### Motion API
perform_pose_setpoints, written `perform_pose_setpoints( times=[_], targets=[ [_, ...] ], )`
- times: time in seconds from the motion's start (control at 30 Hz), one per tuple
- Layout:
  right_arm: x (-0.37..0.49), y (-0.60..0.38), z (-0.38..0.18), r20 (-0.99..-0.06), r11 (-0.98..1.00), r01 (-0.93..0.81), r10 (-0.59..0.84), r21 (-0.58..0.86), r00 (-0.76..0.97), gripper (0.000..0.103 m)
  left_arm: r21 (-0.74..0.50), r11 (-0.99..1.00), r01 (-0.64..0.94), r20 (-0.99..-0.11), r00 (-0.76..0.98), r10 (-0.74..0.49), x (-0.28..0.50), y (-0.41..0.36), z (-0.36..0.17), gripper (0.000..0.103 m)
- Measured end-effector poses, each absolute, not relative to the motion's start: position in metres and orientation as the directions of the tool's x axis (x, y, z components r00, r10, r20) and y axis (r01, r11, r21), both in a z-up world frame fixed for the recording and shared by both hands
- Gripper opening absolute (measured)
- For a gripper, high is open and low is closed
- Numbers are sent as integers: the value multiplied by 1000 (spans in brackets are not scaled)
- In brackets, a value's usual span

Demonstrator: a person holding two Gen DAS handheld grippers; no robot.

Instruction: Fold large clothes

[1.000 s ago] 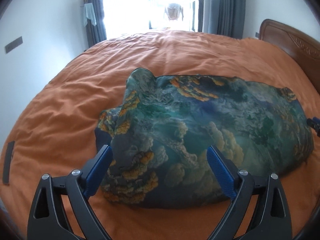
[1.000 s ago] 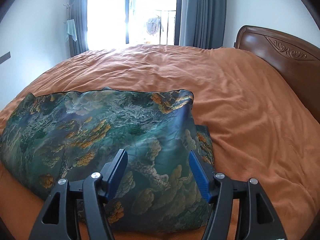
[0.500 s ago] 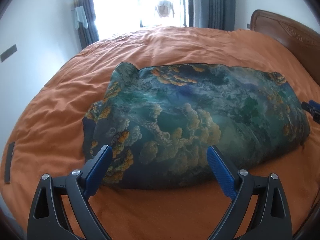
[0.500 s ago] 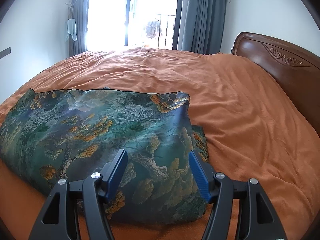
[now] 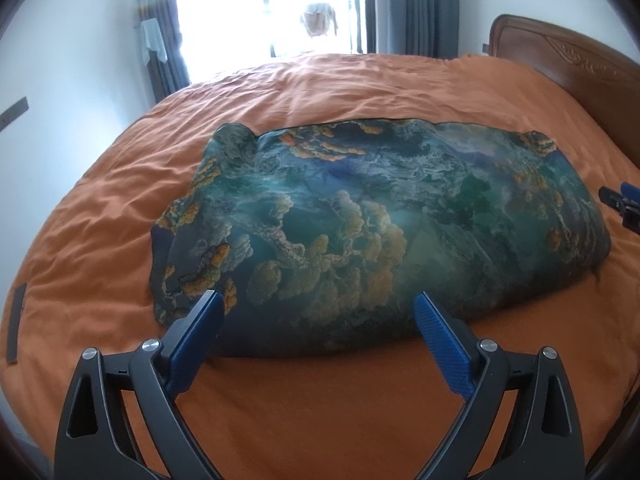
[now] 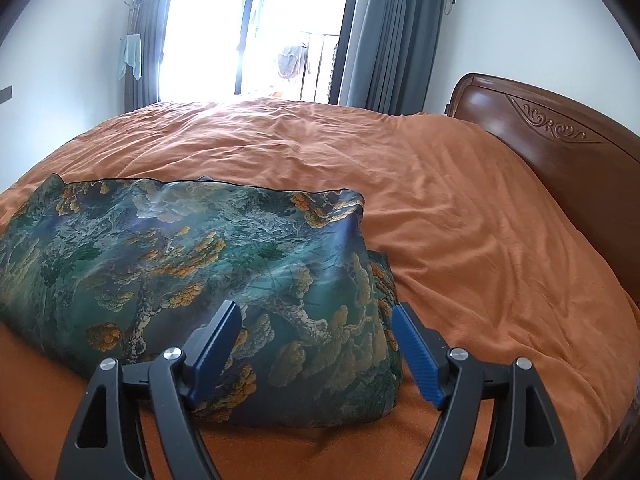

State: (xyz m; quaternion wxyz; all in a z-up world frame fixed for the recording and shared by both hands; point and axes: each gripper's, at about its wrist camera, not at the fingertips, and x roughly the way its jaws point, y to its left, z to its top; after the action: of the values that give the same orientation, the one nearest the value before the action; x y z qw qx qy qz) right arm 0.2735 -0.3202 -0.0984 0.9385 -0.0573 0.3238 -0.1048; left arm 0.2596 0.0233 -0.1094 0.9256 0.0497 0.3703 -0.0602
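Note:
A large silky garment (image 5: 360, 220) printed in teal, blue and orange lies folded into a wide band across the orange bed (image 5: 320, 88). It also shows in the right wrist view (image 6: 192, 272). My left gripper (image 5: 316, 308) is open and empty, hovering just in front of the garment's near edge. My right gripper (image 6: 316, 316) is open and empty over the garment's right near corner. Its tip shows at the right edge of the left wrist view (image 5: 622, 204).
A carved wooden headboard (image 6: 560, 140) runs along the bed's right side. A bright window with grey curtains (image 6: 384, 40) is behind the bed. White walls stand to the left. Bare orange duvet (image 6: 480, 240) lies right of the garment.
Both grippers have drawn back and risen from the garment, so it looks farther away. The garment lies flatter on the bed. Both grippers stayed open.

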Motion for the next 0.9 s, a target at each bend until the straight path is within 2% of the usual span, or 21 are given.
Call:
perform_pose_setpoints(
  times=[0.9],
  targets=[
    [258, -326, -84, -592, 961, 222, -278, -168, 756, 80, -11, 993, 121, -713, 695, -93, 263, 23, -112, 97]
  ],
)
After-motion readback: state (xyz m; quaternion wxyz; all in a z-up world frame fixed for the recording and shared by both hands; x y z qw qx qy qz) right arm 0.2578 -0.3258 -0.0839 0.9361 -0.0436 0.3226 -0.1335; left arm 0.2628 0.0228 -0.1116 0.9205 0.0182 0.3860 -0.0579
